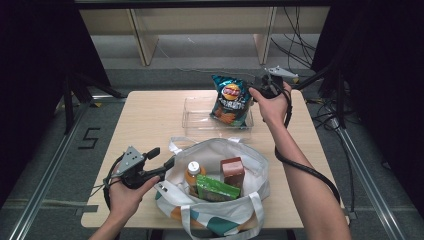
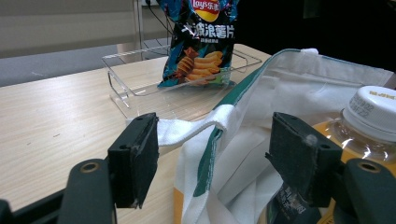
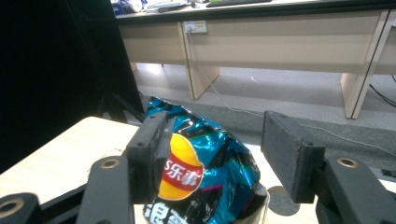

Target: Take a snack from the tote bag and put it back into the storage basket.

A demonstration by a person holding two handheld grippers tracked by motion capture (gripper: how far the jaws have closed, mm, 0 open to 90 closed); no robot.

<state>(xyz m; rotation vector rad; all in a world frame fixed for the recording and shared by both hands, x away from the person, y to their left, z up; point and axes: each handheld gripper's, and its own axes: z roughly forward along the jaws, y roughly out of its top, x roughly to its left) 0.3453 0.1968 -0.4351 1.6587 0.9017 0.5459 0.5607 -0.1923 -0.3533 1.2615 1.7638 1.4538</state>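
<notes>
A blue chip bag (image 1: 231, 100) stands upright in a clear plastic tray (image 1: 192, 112) at the table's far side. My right gripper (image 1: 255, 86) is at the bag's top right corner. In the right gripper view the bag top (image 3: 210, 172) sits between the open jaws of that gripper (image 3: 217, 140), against the left one with a gap to the right one. A white and teal tote bag (image 1: 250, 160) stands near the front edge. My left gripper (image 1: 161, 159) is open at its left rim, and the cloth rim (image 2: 219, 116) lies between the jaws (image 2: 215, 144).
Inside the tote are an orange drink bottle (image 1: 193, 172) with a white cap (image 2: 373, 112), a green packet (image 1: 215, 189) and a brown box (image 1: 233, 170). Bare wooden tabletop (image 1: 145, 120) lies left of the tray (image 2: 116, 88). Cables and desk legs stand beyond the far edge.
</notes>
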